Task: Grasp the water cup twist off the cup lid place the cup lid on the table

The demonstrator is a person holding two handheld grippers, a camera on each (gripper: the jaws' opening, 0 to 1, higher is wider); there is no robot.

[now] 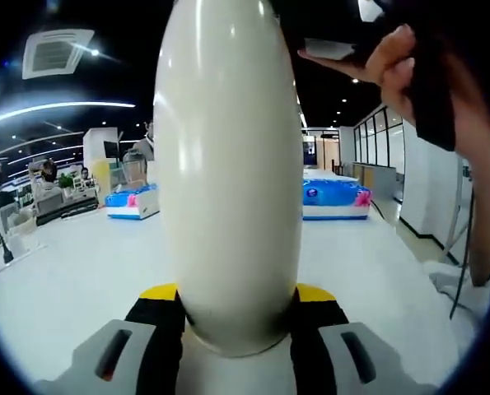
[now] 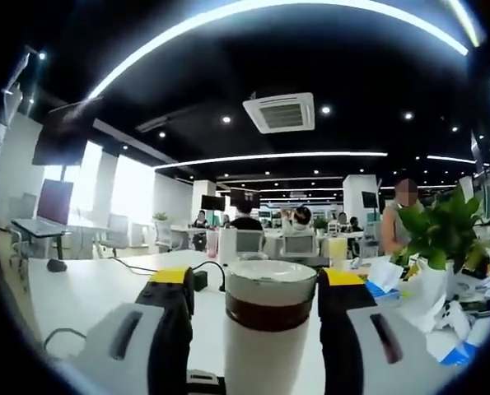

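In the right gripper view, a white table (image 2: 88, 288) runs out under the right gripper (image 2: 257, 280). It stands in an open office with a dark ceiling, light strips and a ceiling vent (image 2: 282, 111). The cup (image 2: 269, 346) stands up between the jaws, white with a brown band and the lid (image 2: 271, 276) on top. The jaw on the right sits close against the cup and the one on the left shows a gap, so I cannot tell whether they grip.

Just left of the jaws a cable (image 2: 146, 267) lies on the table, with a mouse (image 2: 57, 265) and a laptop (image 2: 51, 206) farther left. To the right are papers and a plant (image 2: 442, 230). Seated people (image 2: 245, 222) are well beyond.

In the left gripper view, the left gripper (image 1: 236, 292) is clamped on the cup (image 1: 228, 164), which blocks the middle of the room. A pale floor (image 1: 80, 271) spreads out to either side. Far off lie blue pads (image 1: 335, 197), and glass walls stand to the right.

Above the jaws and to the right, a hand (image 1: 393, 62) curls round something dark beside the cup's far end.
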